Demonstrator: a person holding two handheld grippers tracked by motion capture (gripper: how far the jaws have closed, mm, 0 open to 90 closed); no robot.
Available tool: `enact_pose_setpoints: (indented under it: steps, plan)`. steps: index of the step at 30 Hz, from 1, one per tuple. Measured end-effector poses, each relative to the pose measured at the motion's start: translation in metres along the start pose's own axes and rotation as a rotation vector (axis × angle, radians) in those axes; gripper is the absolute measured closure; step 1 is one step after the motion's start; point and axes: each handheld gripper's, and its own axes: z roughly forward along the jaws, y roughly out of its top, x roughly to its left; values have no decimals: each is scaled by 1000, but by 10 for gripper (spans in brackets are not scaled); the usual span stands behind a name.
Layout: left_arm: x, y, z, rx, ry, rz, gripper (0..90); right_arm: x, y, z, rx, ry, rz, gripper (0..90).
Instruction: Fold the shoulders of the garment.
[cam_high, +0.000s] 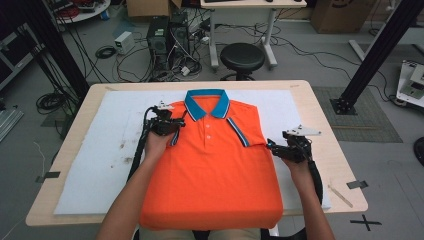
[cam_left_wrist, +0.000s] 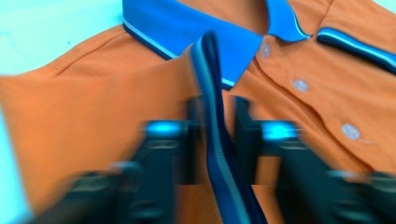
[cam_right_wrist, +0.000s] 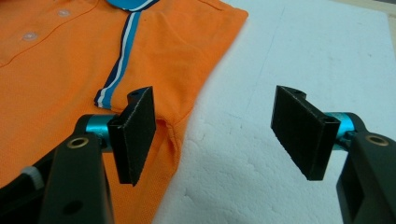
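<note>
An orange polo shirt (cam_high: 215, 170) with a blue collar (cam_high: 206, 103) lies face up on a white foam sheet (cam_high: 95, 155), both sleeves folded in over the chest. My left gripper (cam_high: 172, 131) sits at the shirt's left shoulder. In the left gripper view, which is blurred, the blue striped sleeve cuff (cam_left_wrist: 211, 88) stands on edge between the jaws of my left gripper (cam_left_wrist: 217, 140), with a narrow gap at its sides. My right gripper (cam_high: 274, 148) rests at the shirt's right edge, below the other folded cuff (cam_right_wrist: 119, 56). The right gripper (cam_right_wrist: 215, 130) is wide open over the shirt's edge and bare foam.
The foam sheet covers most of a wooden table (cam_high: 332, 150); a wooden stick (cam_high: 340, 195) and a tape piece (cam_high: 357, 184) lie near its right front corner. Behind the table stand a black stool (cam_high: 242, 56), computers and cables on the floor.
</note>
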Motion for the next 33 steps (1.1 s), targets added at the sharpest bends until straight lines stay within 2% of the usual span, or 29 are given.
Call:
enact_pose_setpoints:
  steps: [2, 5, 6, 7, 10, 13, 16, 17, 18, 19, 21, 24, 28, 33]
  plan:
    - [3, 0, -4, 2, 14, -2, 484, 0, 0, 0, -2, 1, 0, 315]
    - [12, -8, -19, -66, 31, -26, 486, -1, -1, -2, -3, -2, 5, 315]
    - [12, -8, -19, -66, 31, -26, 491, -1, -1, -2, -3, -2, 5, 315]
    - [20, -15, -24, -71, 49, -31, 492, -2, -1, -1, -1, -5, 4, 315]
    - [26, -22, -28, -68, 54, -46, 496, -1, -2, -1, 2, -4, 2, 315]
    - [33, -30, -35, -97, 56, -68, 470, 1, -1, -1, 2, 0, -1, 315]
    - [37, -35, -43, -154, 35, -93, 325, 1, -1, 0, 0, 2, -3, 314]
    - [38, -36, -45, -181, 30, -97, 196, 1, 0, 1, 4, 6, 3, 299]
    - [39, -38, -48, -207, 15, -93, 196, 1, 0, 1, 4, 6, 3, 299]
    - [40, -39, -51, -228, 8, -86, 172, 2, 0, 3, 7, 7, 8, 252]
    - [41, -41, -55, -253, -6, -82, 172, 2, 0, 5, 11, 10, 12, 223]
    - [40, -44, -60, -259, -2, -67, 175, 2, 1, 7, 8, 9, 9, 213]
    - [41, -46, -66, -290, -27, -37, 177, 1, 2, 9, -2, 7, 17, 213]
    - [39, -49, -69, -285, -28, -10, 177, 0, 0, 8, 3, 14, 28, 213]
